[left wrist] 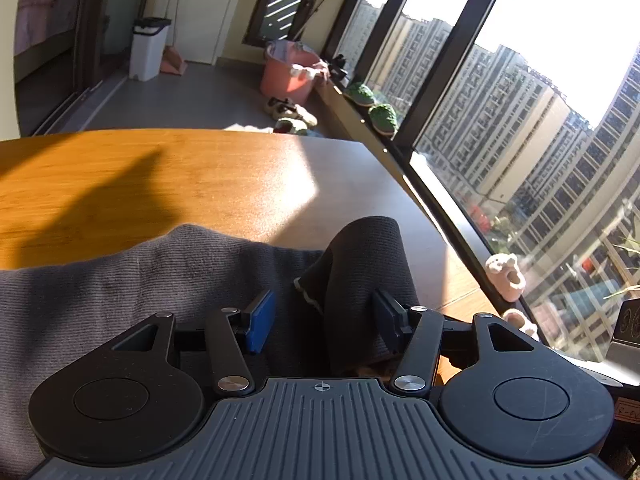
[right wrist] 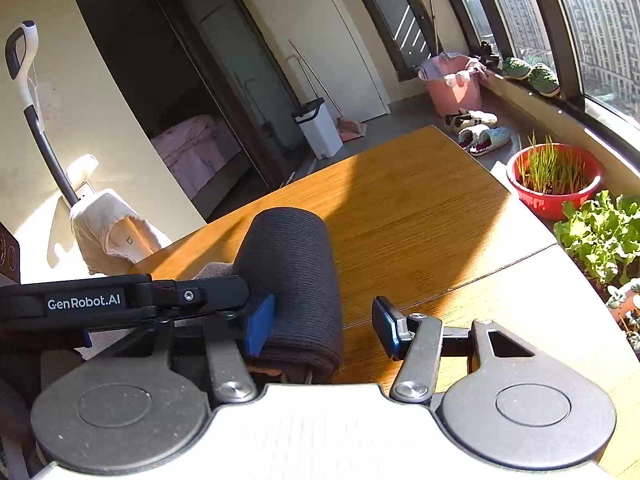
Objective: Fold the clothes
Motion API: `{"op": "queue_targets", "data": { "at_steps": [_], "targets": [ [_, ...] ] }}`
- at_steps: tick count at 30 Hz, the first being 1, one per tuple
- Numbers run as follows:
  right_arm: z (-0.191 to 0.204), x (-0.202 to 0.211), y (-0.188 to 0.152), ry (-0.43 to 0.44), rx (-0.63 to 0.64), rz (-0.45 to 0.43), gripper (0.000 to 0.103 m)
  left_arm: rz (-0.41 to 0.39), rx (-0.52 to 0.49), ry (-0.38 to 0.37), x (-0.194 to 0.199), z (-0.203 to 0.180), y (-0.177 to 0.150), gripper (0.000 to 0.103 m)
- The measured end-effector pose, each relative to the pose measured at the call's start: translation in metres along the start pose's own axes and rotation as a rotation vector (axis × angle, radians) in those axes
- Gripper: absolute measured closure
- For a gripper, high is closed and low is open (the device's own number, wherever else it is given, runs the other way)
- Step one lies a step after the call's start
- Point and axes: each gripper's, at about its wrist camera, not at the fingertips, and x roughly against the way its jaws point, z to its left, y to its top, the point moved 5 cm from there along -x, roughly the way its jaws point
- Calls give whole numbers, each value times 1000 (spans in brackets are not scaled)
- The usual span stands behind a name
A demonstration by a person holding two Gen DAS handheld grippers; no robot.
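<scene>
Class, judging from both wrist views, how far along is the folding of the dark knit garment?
Done: one sleeve is already doubled over on the wooden table. In hand: the right gripper straddles that fold, jaws open; the left gripper straddles it too. Left: the grey body lies spread, not yet folded.

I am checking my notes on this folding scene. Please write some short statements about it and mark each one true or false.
1. The garment is dark grey knit. True.
2. The table is glass. False: it is wood.
3. A red bowl of green shoots stands near the window. True.
4. The right tongs are clamped shut on the cloth roll. False: a gap shows beside one pad.
5. The bucket on the floor is blue. False: it is pink.
</scene>
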Motion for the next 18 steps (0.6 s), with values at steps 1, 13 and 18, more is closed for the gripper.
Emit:
{"op": "queue_targets", "data": {
  "at_steps": [1, 13, 18],
  "targets": [
    [5, 2, 0, -9, 19, -2, 50, -6, -6, 3, 2, -1, 1, 44],
    [20, 6, -6, 39, -16, -38, 50, -56, -52, 74, -4, 1, 7, 37],
    [38, 3, -12, 11, 39, -46, 56, -58, -28, 76, 3, 14, 4, 35]
  ]
}}
